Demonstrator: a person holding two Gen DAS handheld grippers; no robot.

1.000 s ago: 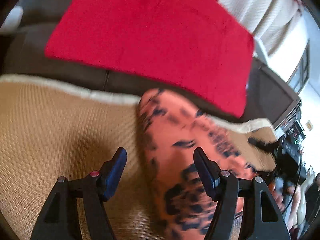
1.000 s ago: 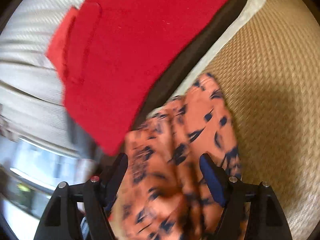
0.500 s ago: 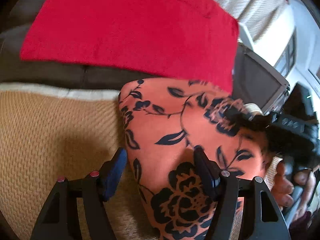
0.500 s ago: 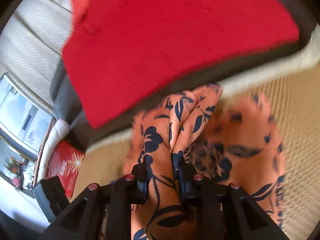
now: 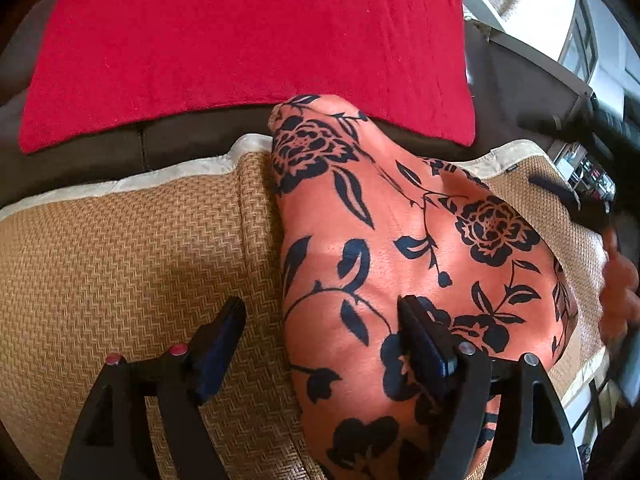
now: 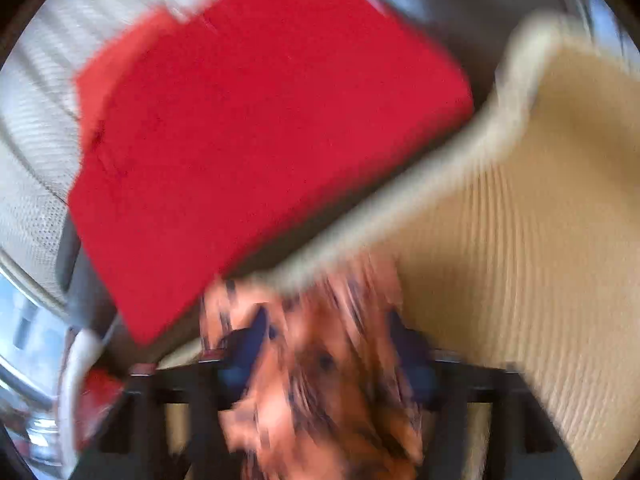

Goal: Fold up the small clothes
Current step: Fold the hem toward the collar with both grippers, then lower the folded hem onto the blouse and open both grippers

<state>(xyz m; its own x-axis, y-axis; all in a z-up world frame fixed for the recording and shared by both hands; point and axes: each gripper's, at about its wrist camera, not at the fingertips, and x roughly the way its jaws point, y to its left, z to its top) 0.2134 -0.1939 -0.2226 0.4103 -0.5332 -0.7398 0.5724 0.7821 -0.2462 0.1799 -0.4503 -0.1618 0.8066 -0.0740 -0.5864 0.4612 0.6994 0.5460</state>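
Your left wrist camera sat just behind the left gripper (image 5: 320,332), looking forward and steeply down along its fingers, close over the floral garment (image 5: 400,248) on the woven mat (image 5: 120,272). Your right wrist camera looked the same way past the right gripper (image 6: 328,356), equally close, but its picture was smeared. Both views shared the garment nearest the gripper, the mat beside it, and the red cloth (image 5: 240,48) lying beyond, ahead of the fingers.
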